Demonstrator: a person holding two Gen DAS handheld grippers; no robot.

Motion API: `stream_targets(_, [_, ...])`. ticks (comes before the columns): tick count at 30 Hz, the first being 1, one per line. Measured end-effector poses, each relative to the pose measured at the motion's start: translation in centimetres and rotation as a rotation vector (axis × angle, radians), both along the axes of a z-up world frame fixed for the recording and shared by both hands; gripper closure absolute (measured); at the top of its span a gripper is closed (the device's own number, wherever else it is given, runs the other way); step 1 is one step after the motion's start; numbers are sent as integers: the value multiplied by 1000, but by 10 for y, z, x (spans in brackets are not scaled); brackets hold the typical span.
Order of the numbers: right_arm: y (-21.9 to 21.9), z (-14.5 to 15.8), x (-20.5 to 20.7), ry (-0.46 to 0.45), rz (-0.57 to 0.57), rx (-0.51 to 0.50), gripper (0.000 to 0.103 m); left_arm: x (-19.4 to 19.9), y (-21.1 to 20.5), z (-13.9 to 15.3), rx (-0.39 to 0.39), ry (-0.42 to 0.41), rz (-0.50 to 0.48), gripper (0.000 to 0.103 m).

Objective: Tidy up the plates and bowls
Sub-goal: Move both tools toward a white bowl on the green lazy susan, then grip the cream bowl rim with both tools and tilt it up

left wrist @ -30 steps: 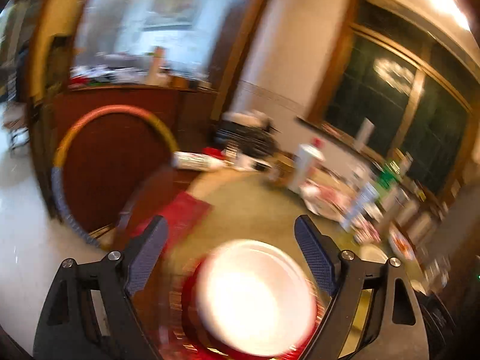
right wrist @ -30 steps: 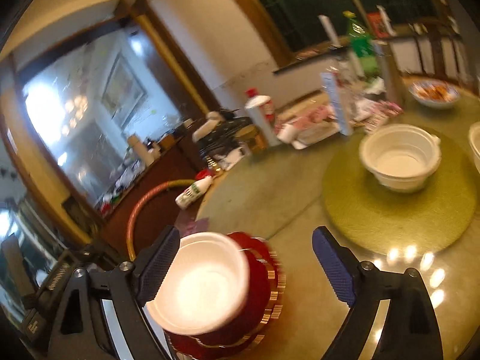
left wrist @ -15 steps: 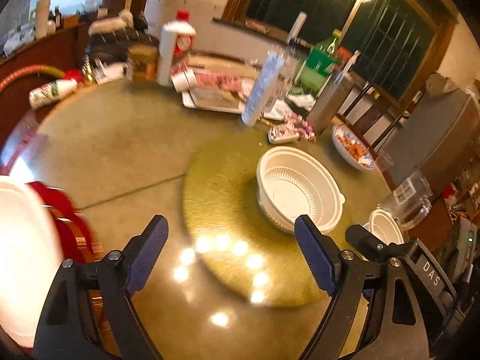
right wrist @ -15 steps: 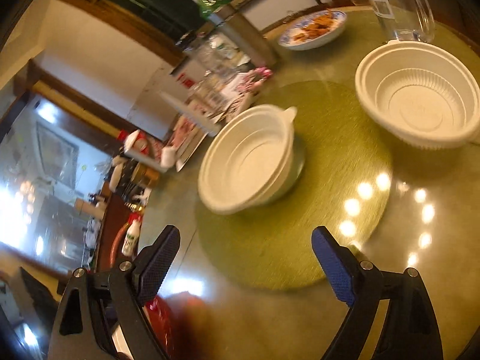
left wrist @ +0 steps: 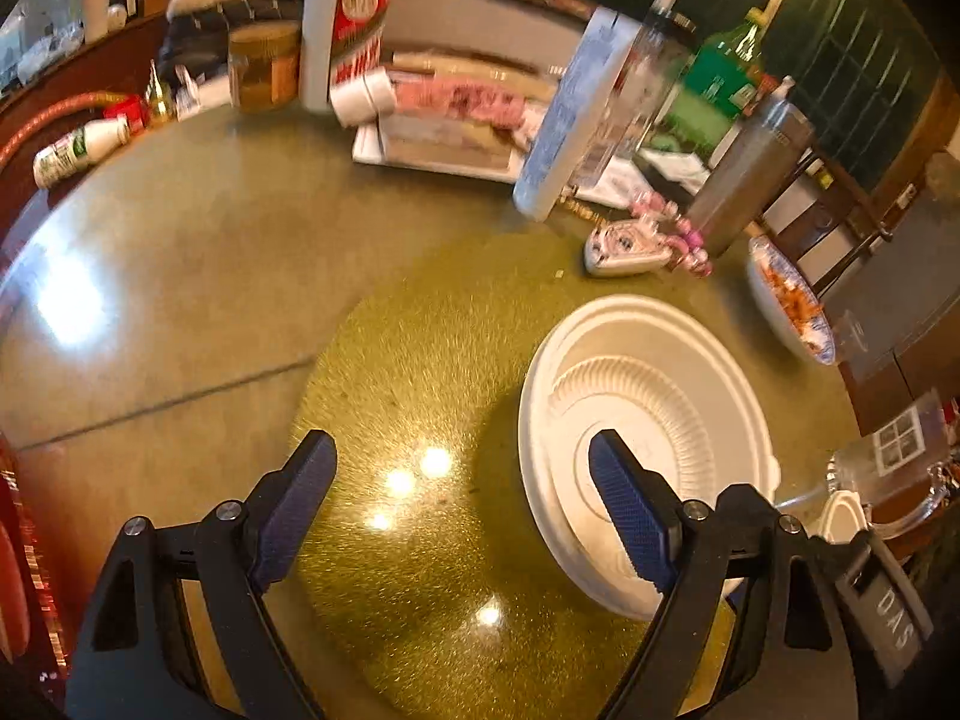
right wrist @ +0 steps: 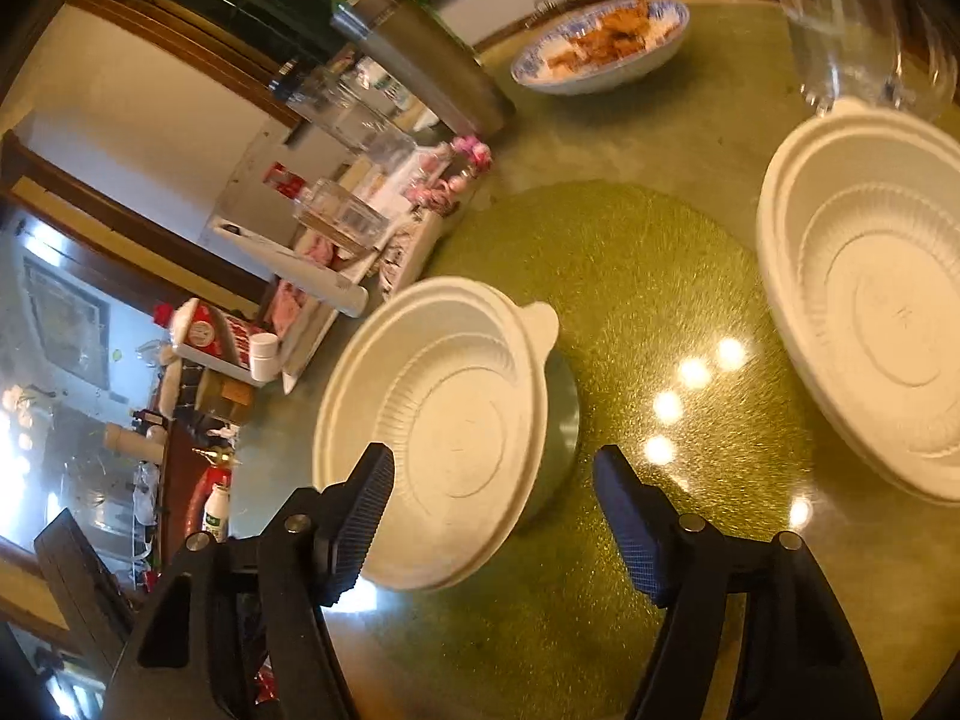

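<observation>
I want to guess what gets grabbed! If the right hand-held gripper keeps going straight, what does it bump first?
Probably the white bowl on the green mat. The right hand-held gripper is closing, its near rim sitting between the fingers, untouched. Depth is hard to judge.

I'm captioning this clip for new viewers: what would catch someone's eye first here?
Two white bowls stand out: one on the round green mat in the table's middle, the other at the mat's right edge. Behind them sits a blue-patterned dish of food, and the right claw, closing, straddles the near rim of the middle bowl.
</observation>
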State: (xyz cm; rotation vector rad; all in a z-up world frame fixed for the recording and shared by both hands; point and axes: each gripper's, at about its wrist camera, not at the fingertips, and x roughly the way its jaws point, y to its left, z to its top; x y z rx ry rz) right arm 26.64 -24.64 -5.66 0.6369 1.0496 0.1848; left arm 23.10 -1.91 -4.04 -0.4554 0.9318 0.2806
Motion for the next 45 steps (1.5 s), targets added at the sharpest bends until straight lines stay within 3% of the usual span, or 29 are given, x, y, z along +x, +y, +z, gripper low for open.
stream_targets(1, [1, -3, 1, 7, 3, -6, 35, 1, -1, -3, -11, 1, -9, 17])
stream_targets(2, [3, -6, 1, 8, 16, -2, 55, 0, -4, -5, 4, -7, -37, 41])
stream_targets(3, [4, -9, 0, 10, 30, -5, 81, 0, -12, -5, 77, 4, -82, 83])
stream_targets(4, [2, -10, -2, 10, 21, -13, 92, -1, -21, -5, 123, 9, -146, 89])
stream_targets(5, [2, -10, -4, -12, 32, 28, 95, -4, -24, -5, 138, 6, -162, 89])
stream_targets(8, [3, 1, -29, -69, 12, -21, 95, -25, -22, 2, 109, -34, -156, 89])
stream_targets(14, [-2, 12, -74, -155, 4, -5, 95, -61, -30, 17, 147, -120, -174, 89])
stream_targets(20, [0, 21, -92, -245, 2, -60, 94, -73, -32, 17, 164, -178, -173, 89])
stream_targets(45, [8, 14, -92, -245, 38, -110, 93, -73, -31, 4, 165, -160, -189, 89])
